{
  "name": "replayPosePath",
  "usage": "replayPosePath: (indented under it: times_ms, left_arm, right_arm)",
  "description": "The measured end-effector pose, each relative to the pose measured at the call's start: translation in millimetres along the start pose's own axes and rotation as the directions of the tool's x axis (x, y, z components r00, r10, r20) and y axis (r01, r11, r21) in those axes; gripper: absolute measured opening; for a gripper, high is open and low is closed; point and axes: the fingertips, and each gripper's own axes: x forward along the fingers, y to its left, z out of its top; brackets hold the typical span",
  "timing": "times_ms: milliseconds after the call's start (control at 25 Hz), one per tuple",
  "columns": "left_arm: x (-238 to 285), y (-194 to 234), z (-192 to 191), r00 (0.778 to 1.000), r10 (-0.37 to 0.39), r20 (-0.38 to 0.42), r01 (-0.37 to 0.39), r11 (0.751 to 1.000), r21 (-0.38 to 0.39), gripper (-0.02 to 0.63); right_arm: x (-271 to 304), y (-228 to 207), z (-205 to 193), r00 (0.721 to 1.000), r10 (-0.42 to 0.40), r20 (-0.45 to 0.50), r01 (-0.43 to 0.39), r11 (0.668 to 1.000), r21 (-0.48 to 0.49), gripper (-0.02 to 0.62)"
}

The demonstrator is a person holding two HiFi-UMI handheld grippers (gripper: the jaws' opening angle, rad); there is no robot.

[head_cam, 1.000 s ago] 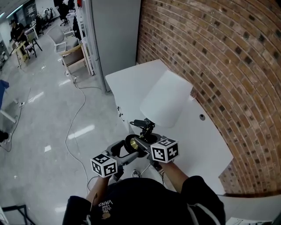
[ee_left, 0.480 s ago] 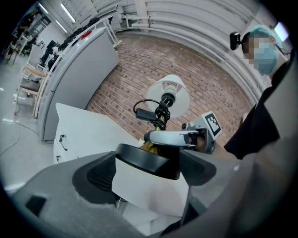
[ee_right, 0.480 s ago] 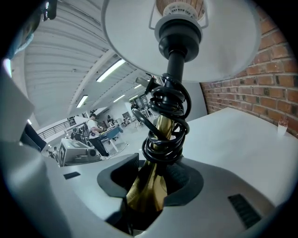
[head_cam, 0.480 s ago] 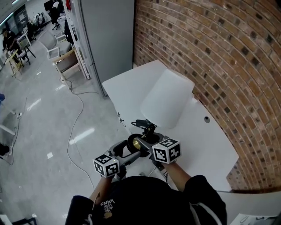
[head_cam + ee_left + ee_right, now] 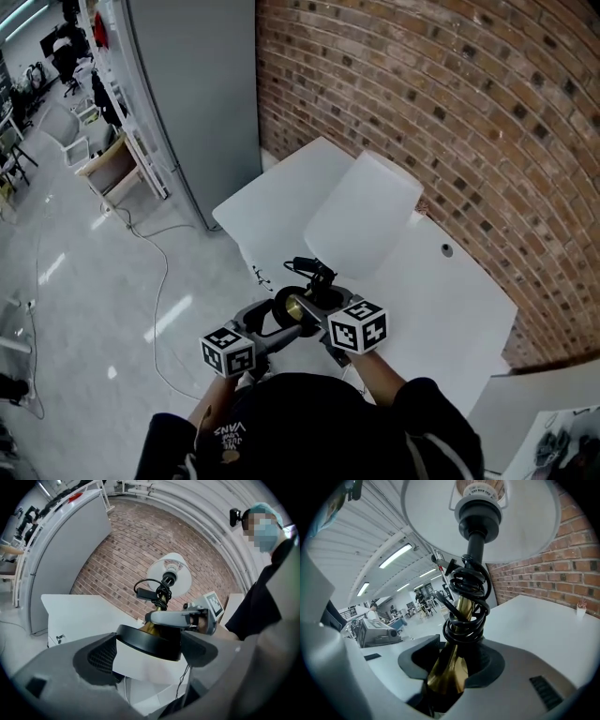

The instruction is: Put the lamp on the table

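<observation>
Lamp stem (image 5: 449, 674), brass in colour, is clamped between the narrow-set fingers (image 5: 417, 660) of the right gripper (image 5: 450, 686). The grip is just under a black cord (image 5: 466, 604) that is wound around the stem in a bundle.

The left gripper (image 5: 147, 653) has its fingers (image 5: 101, 656) set wide, one on each side of the round black base (image 5: 150, 641), and they press on its rim. The pale underside of the base faces this gripper's camera.

So the lamp (image 5: 347, 234) is carried by both grippers, strongly tilted, in the air and not set on the table. In the head view the base is nearest to the person, beside the near edge of the white table (image 5: 450, 309). The white shade (image 5: 366, 206) points away, in front of the table top and toward the brick wall (image 5: 450, 94). I cannot tell how high the shade is over the top.

The marker cubes of the two grippers are close together, the left cube (image 5: 228, 352) lower in the picture than the right cube (image 5: 356, 325).

Left of the table there is a grey glossy floor (image 5: 84, 309) with a thin cable (image 5: 155, 272) lying on it. A tall grey panel (image 5: 197, 94) stands beside the wall. A small dark round spot (image 5: 447, 250) shows on the table top near the wall.
</observation>
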Motion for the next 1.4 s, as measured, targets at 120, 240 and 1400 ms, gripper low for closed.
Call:
replayPosePath:
  times_ms: [120, 240, 1400]
  left_arm:
    - [-8, 19, 12, 0.998, -0.056, -0.025, 0.057, 0.998, 0.009, 0.426]
    - [-13, 35, 24, 0.992, -0.114, -0.051, 0.115, 0.993, 0.017, 0.426]
    - [81, 111, 87, 0.968, -0.231, -0.094, 0.241, 0.964, 0.114, 0.417]
  right_arm:
    - [19, 2, 9, 0.998, -0.053, 0.022, 0.053, 0.998, 0.020, 0.153]
    - [33, 4, 19, 0.993, -0.108, 0.047, 0.106, 0.993, 0.042, 0.152]
    - [79, -108, 81, 0.953, -0.296, 0.060, 0.289, 0.952, 0.095, 0.144]
